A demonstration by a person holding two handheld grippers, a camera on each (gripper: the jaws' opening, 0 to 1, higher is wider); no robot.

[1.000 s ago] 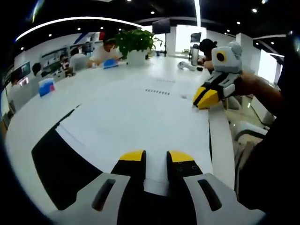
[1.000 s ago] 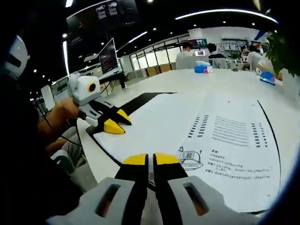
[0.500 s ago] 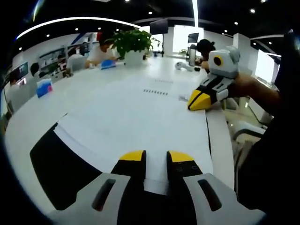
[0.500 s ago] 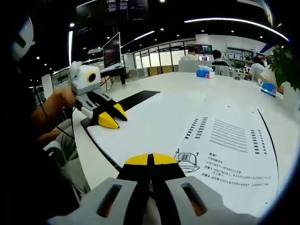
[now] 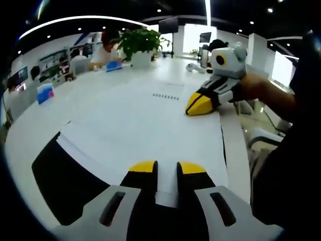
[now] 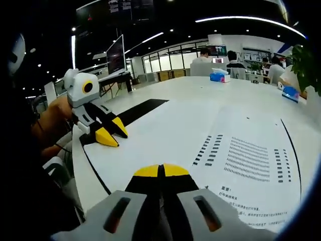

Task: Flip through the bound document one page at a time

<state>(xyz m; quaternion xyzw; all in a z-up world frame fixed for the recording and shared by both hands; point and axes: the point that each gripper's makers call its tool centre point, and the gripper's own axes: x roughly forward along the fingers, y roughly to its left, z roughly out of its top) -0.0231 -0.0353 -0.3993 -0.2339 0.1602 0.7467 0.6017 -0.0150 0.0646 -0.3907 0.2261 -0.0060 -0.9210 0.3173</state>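
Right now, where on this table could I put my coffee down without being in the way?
The bare white tabletop between the open white bound document and the blue tissue box looks free. The near edge is crowded: both yellow-tipped claws, left and right, work the pages there.

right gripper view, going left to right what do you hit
left gripper → black cover strip → right gripper → printed page → blue tissue box

white table [image 5: 30, 125], open bound document [image 5: 145, 125], plant pot [image 5: 142, 59]
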